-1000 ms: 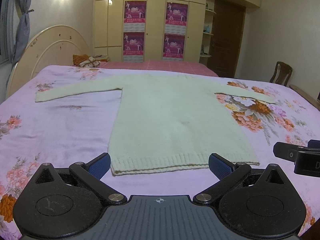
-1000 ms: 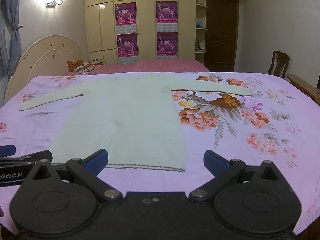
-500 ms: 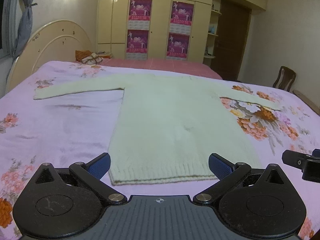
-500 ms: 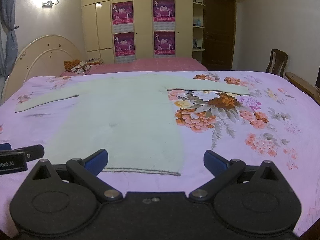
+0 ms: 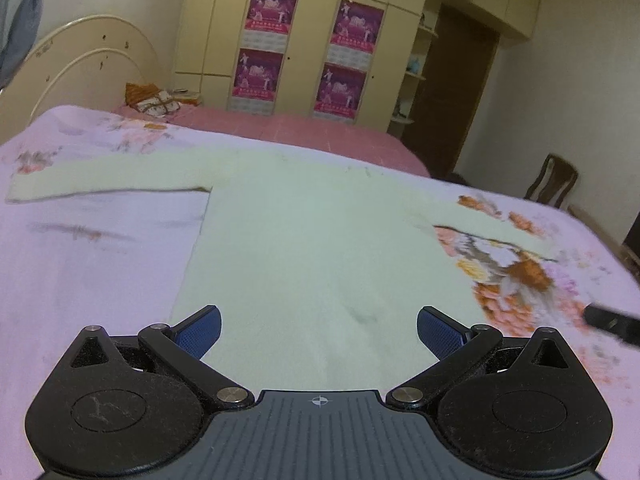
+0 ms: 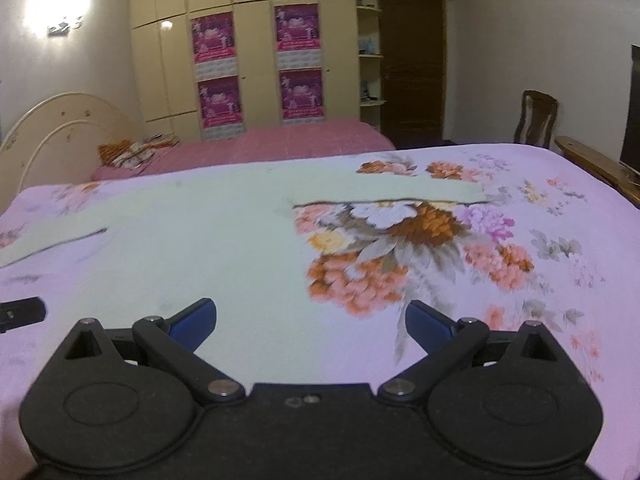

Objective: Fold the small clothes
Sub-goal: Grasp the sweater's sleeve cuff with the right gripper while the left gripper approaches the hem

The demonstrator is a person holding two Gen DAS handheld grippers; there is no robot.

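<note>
Two grippers, both with jaws spread wide and nothing in them. The left gripper (image 5: 319,330) hovers low over the bottom part of the sweater (image 5: 312,240), blue pads (image 5: 200,330) out to either side of the knit. The right gripper (image 6: 310,320) sits over the sweater's right edge, one pad above the pale knit, the other above the flowery bedspread (image 6: 520,280). The sweater itself is a pale cream long-sleeve thing, laid flat in the middle of the bed with both sleeves stretched straight out sideways. Further out: a second bed in pink (image 6: 280,140) behind it, a cream curved headboard (image 5: 80,72), a tall wardrobe (image 6: 256,40) with four purple posters, a dark door (image 6: 412,60), a wooden chair (image 6: 536,120) and a lit wall lamp (image 6: 60,4).
</note>
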